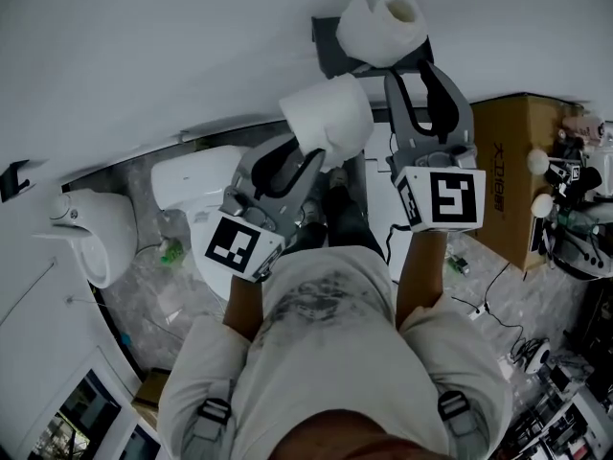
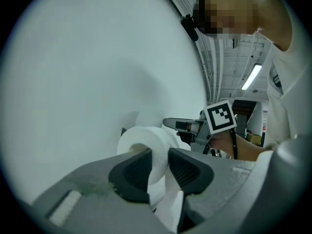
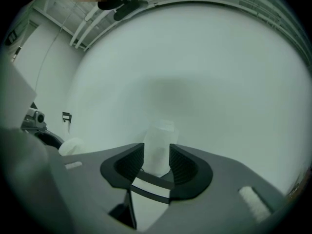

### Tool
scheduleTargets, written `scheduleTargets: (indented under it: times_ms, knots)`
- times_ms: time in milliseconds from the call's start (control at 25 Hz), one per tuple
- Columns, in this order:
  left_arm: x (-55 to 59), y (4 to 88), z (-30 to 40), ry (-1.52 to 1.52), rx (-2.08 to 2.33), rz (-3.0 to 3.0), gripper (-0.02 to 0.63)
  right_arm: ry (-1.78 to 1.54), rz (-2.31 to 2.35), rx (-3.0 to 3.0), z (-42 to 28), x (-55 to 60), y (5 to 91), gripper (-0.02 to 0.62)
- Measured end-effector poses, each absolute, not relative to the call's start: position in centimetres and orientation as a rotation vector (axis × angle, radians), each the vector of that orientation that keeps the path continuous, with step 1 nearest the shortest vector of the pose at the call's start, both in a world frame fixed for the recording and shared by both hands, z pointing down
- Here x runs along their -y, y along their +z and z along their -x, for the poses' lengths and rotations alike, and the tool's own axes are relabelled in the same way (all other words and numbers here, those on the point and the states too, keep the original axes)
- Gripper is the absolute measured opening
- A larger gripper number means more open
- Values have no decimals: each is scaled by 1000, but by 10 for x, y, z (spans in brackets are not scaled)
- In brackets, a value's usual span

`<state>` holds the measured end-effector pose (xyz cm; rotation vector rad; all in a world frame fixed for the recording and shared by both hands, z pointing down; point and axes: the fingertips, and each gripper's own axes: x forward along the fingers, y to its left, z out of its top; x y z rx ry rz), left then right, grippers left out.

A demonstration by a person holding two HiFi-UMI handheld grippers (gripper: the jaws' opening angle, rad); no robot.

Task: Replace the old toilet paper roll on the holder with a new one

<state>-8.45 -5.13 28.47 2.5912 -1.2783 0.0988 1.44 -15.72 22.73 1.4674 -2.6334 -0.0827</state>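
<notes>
**Left jaws pinch a roll, right jaws spread at the holder**

The jaws of my left gripper pinch the wall of a full toilet paper roll. One pad sits at its hollow core, and a loose tail of paper hangs below. The jaws of my right gripper stand spread, pads pressing on nothing. Just ahead, framed between their tips, is the squashed roll. It sits on the dark holder fixed to the white wall, near the roll I carry but apart from it.
</notes>
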Motion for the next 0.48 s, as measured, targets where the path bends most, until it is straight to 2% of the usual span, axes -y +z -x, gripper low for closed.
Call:
scheduleTargets:
  times_ms: [480]
  knots:
    - [54, 285, 86, 125, 1314, -2544, 127, 0, -1438, 2656, -5, 194, 227, 296]
